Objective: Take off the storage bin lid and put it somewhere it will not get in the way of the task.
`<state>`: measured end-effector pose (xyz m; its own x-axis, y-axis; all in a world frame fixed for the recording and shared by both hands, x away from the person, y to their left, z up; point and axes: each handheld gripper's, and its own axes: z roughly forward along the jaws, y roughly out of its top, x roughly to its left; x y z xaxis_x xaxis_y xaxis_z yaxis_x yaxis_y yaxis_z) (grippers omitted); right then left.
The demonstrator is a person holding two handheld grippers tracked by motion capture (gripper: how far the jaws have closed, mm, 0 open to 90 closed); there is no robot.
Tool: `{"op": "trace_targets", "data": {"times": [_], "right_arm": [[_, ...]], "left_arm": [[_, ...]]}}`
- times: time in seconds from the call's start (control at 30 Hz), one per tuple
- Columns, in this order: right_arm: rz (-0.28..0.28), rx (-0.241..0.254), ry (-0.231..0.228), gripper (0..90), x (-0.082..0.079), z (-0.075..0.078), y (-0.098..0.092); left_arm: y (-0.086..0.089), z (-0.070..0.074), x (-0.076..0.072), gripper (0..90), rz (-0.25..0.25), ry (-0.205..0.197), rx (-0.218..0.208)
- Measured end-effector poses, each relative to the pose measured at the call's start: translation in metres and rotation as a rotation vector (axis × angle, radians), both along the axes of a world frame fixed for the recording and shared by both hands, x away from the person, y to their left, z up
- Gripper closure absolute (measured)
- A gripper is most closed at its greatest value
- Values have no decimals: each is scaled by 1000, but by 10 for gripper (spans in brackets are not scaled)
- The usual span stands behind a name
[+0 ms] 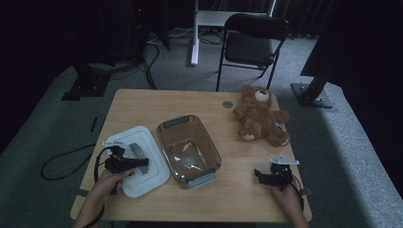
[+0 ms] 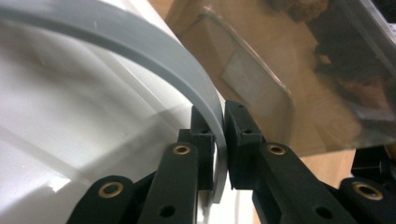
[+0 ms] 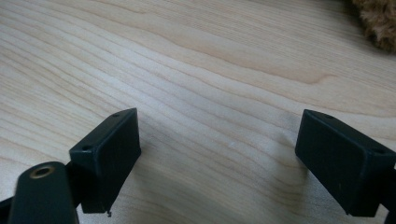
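A white lid [image 1: 142, 138] with grey latch flaps lies on the wooden table [image 1: 237, 190], left of a clear glass container [image 1: 188, 151]. My left gripper [image 1: 145, 163] is over the lid's near part. In the left gripper view that gripper [image 2: 223, 126] is shut on a grey latch flap [image 2: 154, 56] at the edge of the white lid [image 2: 70, 116], with the glass container [image 2: 261, 70] just beyond. My right gripper [image 1: 259, 175] rests low at the table's right front. In its own view the right gripper [image 3: 217, 135] is open over bare wood with nothing between the jaws.
A brown teddy bear [image 1: 259, 116] sits at the back right of the table, and its fur [image 3: 378, 23] shows at the corner of the right gripper view. A small grey disc [image 1: 227, 104] lies near the far edge. A black folding chair [image 1: 252, 42] stands behind the table.
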<state>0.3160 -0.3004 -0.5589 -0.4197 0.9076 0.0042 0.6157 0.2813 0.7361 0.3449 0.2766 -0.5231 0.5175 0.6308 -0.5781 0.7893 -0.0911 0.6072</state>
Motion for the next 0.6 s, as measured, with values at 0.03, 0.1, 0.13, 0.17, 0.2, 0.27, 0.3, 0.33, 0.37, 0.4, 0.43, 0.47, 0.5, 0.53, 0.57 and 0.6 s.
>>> {"op": "trace_targets", "data": {"times": [0.03, 0.1, 0.13, 0.17, 0.2, 0.27, 0.3, 0.33, 0.37, 0.4, 0.43, 0.47, 0.5, 0.53, 0.57, 0.6], "right_arm": [[0, -1, 1, 131, 0, 0, 0], [0, -1, 1, 132, 0, 0, 0], [0, 0, 1, 131, 0, 0, 0], [0, 0, 1, 131, 0, 0, 0], [0, -1, 1, 131, 0, 0, 0], [0, -1, 0, 132, 0, 0, 0], [0, 0, 0, 132, 0, 0, 0], [0, 0, 0, 131, 0, 0, 0], [0, 0, 0, 131, 0, 0, 0], [0, 0, 0, 131, 0, 0, 0], [0, 0, 0, 132, 0, 0, 0], [0, 0, 0, 131, 0, 0, 0], [0, -1, 0, 132, 0, 0, 0], [0, 0, 0, 131, 0, 0, 0], [0, 0, 0, 132, 0, 0, 0], [0, -1, 0, 131, 0, 0, 0]], "left_arm": [[0, -3, 2, 827, 3, 3, 1], [0, -7, 5, 800, 15, 19, 12], [0, -10, 7, 779, 19, 28, 19], [-1, -12, 8, 729, 32, 38, 41], [-2, -15, 8, 646, 37, 38, 70], [-1, -17, 7, 537, 37, 27, 64], [-2, -16, 6, 483, 49, 20, 72], [-1, -14, 4, 463, 66, 4, 106], [-1, -13, 3, 461, 83, -6, 127], [-1, -11, 3, 454, 95, -13, 146], [0, -11, 2, 427, 96, -19, 160], [0, -10, 1, 418, 96, -27, 178], [-1, -9, -1, 417, 103, -36, 198], [-1, -8, -2, 417, 104, -49, 226], [-1, -7, -3, 398, 107, -58, 241], [-2, -6, -4, 381, 109, -71, 258]]}}
